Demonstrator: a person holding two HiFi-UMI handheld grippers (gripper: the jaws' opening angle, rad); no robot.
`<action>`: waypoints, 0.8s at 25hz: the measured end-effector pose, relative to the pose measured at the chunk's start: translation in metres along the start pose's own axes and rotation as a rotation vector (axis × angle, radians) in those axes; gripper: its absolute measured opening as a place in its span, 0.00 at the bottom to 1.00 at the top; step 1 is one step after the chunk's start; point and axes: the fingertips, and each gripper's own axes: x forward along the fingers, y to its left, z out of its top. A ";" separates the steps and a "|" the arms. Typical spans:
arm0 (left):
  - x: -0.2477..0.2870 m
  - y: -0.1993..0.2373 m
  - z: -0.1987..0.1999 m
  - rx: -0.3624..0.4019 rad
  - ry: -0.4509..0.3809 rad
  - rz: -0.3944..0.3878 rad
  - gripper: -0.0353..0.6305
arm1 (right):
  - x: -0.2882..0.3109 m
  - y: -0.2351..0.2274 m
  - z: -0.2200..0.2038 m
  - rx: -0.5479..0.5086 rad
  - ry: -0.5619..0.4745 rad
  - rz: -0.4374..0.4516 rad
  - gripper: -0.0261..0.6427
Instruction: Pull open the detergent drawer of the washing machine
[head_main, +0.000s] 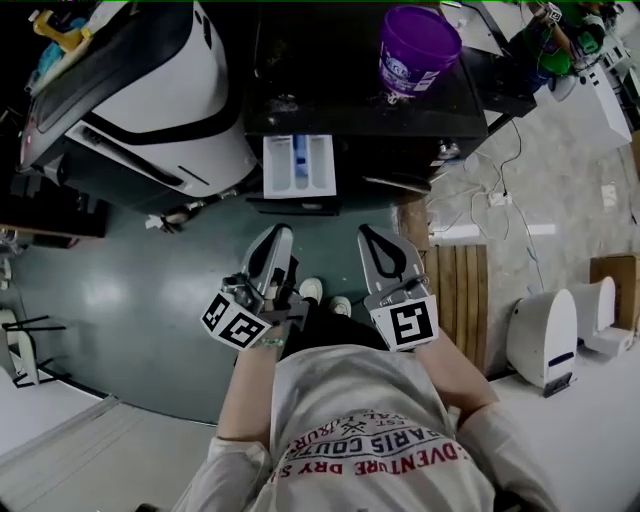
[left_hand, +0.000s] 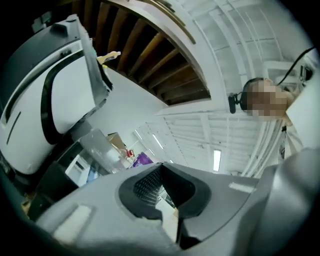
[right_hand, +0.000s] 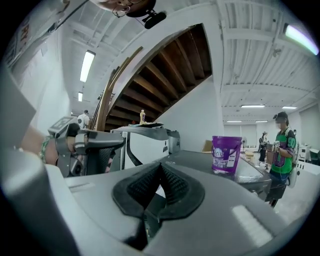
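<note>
**A:** status on the drawer?

**B:** looks done. The drawer sticks out of the front of the washing machine, and its compartments are exposed from above (a blue one in the middle). It sits at 12 o'clock from both tools, well apart from them.

**A:** anything left?

**B:** my read is no. Can't tell if it's at full travel, but it's plainly open. All that remains is getting clear, and that's mostly the case already.

**A:** tools?

**B:** the left tool has its jaws together, with nothing between them and touching nothing. The right tool is the same: pads meet, empty. They're side by side close to the person's chest, above the floor, both pointing toward 12 o'clock.

**A:** anything in the way?

**B:** no. There's a purple tub on top of the washing machine at 1 o'clock, clear of the drawer. A second white machine sits at 10 o'clock, well off to the side.
</note>
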 end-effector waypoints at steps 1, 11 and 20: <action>0.003 -0.007 0.006 0.050 0.014 0.003 0.04 | -0.002 -0.002 0.008 0.001 -0.010 -0.004 0.04; 0.027 -0.063 0.033 0.628 0.262 0.005 0.04 | -0.016 -0.011 0.076 -0.068 -0.105 0.001 0.04; 0.033 -0.070 0.062 0.812 0.289 0.122 0.04 | -0.022 -0.011 0.099 -0.086 -0.128 0.032 0.04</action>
